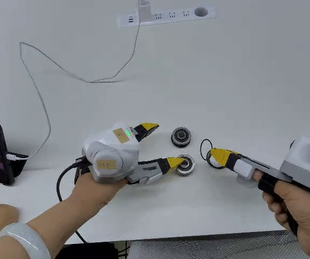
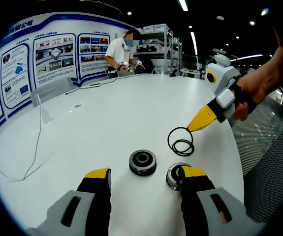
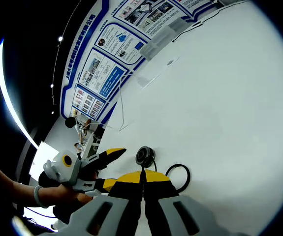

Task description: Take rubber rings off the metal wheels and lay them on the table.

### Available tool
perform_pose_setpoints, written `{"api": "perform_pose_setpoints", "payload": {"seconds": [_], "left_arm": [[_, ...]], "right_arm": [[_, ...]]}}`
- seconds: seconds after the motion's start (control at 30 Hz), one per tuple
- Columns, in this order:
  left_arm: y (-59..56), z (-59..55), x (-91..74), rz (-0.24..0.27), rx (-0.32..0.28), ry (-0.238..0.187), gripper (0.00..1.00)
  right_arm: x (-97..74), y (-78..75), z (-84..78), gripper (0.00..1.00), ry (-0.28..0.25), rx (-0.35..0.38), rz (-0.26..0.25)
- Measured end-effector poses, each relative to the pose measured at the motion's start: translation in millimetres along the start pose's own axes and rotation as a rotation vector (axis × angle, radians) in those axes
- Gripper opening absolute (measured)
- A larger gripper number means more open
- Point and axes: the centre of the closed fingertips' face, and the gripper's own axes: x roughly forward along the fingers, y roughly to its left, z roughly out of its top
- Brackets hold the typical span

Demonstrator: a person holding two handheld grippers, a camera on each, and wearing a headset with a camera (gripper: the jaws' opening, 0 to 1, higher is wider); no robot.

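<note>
Left gripper open at the wheels; right gripper closed at the rubber rings.
Your left gripper [image 1: 163, 144] has its yellow-tipped jaws spread wide and holds nothing; the near jaw tip touches a round silver metal wheel [image 1: 186, 164], and a second, dark-centred metal wheel [image 1: 181, 136] sits just beside it at 12 o'clock. The thin black rubber rings [image 1: 205, 152] lie on the white table [image 1: 241, 81] at 3 o'clock of the wheels. Your right gripper [image 1: 218, 156] has its jaws pressed together, tip meeting the rings; whether it pinches them cannot be told.
</note>
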Motion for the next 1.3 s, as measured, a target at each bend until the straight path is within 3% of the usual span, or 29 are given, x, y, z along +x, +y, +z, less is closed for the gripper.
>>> {"api": "perform_pose_setpoints", "payload": {"seconds": [0.2, 0.37, 0.6, 0.93, 1.03, 1.13, 1.3], "left_arm": [[-0.3, 0.4, 1.1, -0.002, 0.0, 0.0, 0.56], [-0.5, -0.1, 1.7, -0.003, -0.002, 0.002, 0.56], [-0.4, -0.2, 1.1, -0.003, -0.003, 0.005, 0.55], [-0.9, 1.2, 2.0, -0.003, 0.0, 0.001, 0.54], [-0.7, 1.6, 2.3, -0.004, -0.001, -0.001, 0.54], [0.3, 1.2, 2.4, -0.002, 0.0, 0.002, 0.54], [-0.1, 3.4, 2.9, -0.003, 0.004, 0.001, 0.51]], "right_arm": [[-5.6, -15.2, -2.6, 0.02, 0.011, -0.004, -0.049], [-9.0, -25.1, -4.1, 0.02, 0.031, -0.069, -0.1], [-10.8, -29.7, -13.2, 0.02, 0.116, -0.235, -0.148], [-12.8, -36.5, -11.4, 0.18, 0.181, -0.527, -0.221], [-12.4, -36.1, -2.3, 0.2, 0.146, -0.576, -0.234], [-9.4, -31.0, 6.5, 0.22, 0.109, -0.574, -0.221], [1.5, -18.0, 16.7, 0.22, 0.061, -0.507, -0.172]]}}
